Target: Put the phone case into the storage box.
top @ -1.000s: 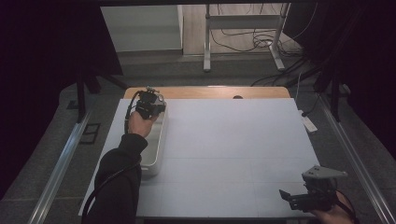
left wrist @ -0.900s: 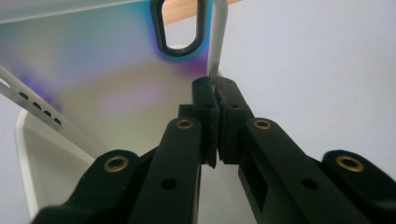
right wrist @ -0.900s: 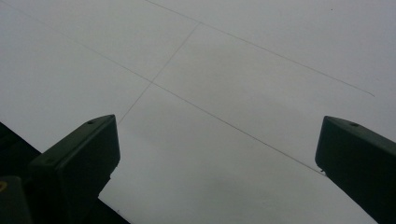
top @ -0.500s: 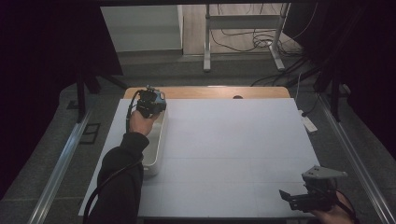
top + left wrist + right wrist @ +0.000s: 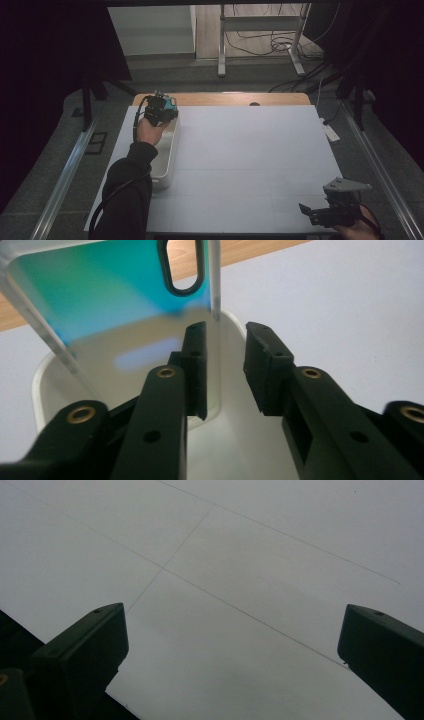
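Phone case (image 5: 120, 315), clear with a teal-to-blue tint and a black-rimmed camera cutout near its top, stands tilted in the white tub (image 5: 235, 405) in the left gripper view. Its lower part sits inside the tub and its upper part rises above the far rim. One long edge of the case lies between the jaws of the left tongs (image 5: 225, 365), close against the left jaw, while the right jaw stands off it with a clear gap. These jaws have just been opening, and the pads no longer press on the case.

From the high view, the left tongs (image 5: 161, 110) hover over the far end of the tub (image 5: 167, 170), which lies along the left side of the bench (image 5: 250, 165). A bit of teal shows just beside the tongs there. The left hand (image 5: 150, 131) comes up from a dark sleeve (image 5: 127, 195), with a black cable looping down beside it.

Right tongs (image 5: 327, 212) sit at the near right corner of the bench, well apart from the tub, held by the right hand (image 5: 355, 230). In the right gripper view these tongs (image 5: 232, 645) stand wide apart over the bare white bench (image 5: 250, 555), with nothing between the jaws. Thin pencil-like lines cross the surface below them.

A strip of wood shows along the far edge of the bench.
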Tool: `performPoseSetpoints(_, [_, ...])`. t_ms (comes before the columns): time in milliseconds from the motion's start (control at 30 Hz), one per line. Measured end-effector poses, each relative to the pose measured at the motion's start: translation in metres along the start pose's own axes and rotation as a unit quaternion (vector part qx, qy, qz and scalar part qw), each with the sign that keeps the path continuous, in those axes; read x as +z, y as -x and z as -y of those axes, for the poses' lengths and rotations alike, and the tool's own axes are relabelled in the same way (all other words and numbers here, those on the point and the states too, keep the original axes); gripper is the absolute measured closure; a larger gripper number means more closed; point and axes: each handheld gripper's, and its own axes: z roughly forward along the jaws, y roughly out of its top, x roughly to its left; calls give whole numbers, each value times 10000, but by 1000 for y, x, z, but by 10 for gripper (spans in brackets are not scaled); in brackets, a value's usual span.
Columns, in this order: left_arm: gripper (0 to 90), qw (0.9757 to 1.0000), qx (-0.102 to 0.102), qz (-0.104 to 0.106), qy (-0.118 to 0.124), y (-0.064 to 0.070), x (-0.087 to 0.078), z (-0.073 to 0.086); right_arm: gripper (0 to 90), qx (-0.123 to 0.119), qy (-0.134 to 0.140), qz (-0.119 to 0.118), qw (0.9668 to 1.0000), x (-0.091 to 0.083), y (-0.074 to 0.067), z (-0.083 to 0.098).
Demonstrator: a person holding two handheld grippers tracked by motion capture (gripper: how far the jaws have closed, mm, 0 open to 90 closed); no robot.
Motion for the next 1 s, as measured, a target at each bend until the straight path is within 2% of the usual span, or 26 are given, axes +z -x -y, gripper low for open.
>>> performPoseSetpoints(33, [693,10000,-34,22,45,0,-1,1,0,0,0,0,10000,0,0,0])
performPoseSetpoints(167, [600,9998,-93,163,106,-1,-5,1,0,-4,-15,-3,10000,0,0,0])
performPoseSetpoints(533, [451,9994,112,292,146,6,-14,0,0,-9,-14,11,10000,0,-1,0])
performPoseSetpoints(700, [363,9993,136,282,180,7,-18,1,0,-4,-7,12,10000,0,0,0])
performPoseSetpoints(867, [251,9989,150,389,197,9,-20,3,0,-4,-10,12,10000,0,0,0])
performPoseSetpoints(1000, [205,9983,242,501,169,12,-22,6,0,-6,-14,12,10000,0,0,0])
